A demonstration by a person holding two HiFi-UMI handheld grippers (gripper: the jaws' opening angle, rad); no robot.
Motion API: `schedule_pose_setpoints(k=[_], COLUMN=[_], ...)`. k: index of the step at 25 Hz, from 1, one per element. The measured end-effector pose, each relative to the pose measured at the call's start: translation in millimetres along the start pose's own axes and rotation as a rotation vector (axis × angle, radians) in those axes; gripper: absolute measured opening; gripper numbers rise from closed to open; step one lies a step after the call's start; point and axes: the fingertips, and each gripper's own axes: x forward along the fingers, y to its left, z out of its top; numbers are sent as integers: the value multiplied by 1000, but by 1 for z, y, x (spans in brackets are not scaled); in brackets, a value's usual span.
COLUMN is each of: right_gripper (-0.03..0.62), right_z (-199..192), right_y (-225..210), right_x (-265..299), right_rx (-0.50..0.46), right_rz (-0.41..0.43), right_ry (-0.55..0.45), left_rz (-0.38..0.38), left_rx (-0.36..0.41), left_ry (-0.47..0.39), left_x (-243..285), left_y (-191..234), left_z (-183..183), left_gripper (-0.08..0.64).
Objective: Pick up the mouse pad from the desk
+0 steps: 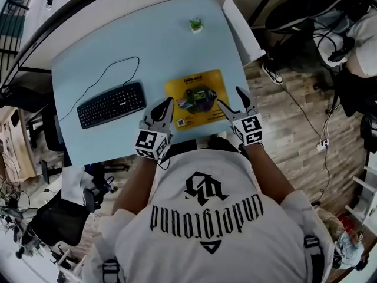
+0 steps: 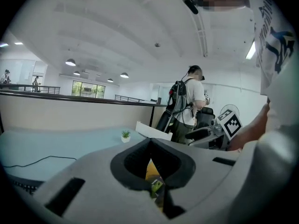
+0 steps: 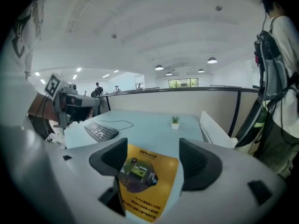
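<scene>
Your claws sit at the head view's lower centre: the left gripper (image 1: 168,103) has its jaws pressed together, the right gripper (image 1: 228,95) is spread and empty. The pale blue desk (image 1: 159,40) fills the upper middle. The yellow mouse pad (image 1: 197,99) lies flat at centre, the keyboard (image 1: 111,104) to its left and a small potted plant (image 1: 195,25) above.

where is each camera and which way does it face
Head view: on the person's head, steeply down at desk, mouse pad, left gripper, right gripper; shirt and forearms show.
Left gripper view: rides that gripper, looks across the desk past shut jaws.
Right gripper view: rides that gripper, open jaws frame the mouse pad.
Shared: the mouse pad.
</scene>
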Motion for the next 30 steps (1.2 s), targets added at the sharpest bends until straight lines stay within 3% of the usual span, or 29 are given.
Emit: schedule_pose_setpoints(k=[7, 30], right_gripper=[348, 359], right_z=[-42, -165], right_y=[-5, -20], right_x=[29, 98], right_rx=[35, 181], right_rz=[-17, -50], right_ry=[96, 387], left_rz=[-23, -65], left_rx=[-51, -104], left_ry=[58, 230], left_x=[17, 34], left_y=[14, 40], left_z=[-30, -113], left_gripper=[8, 8])
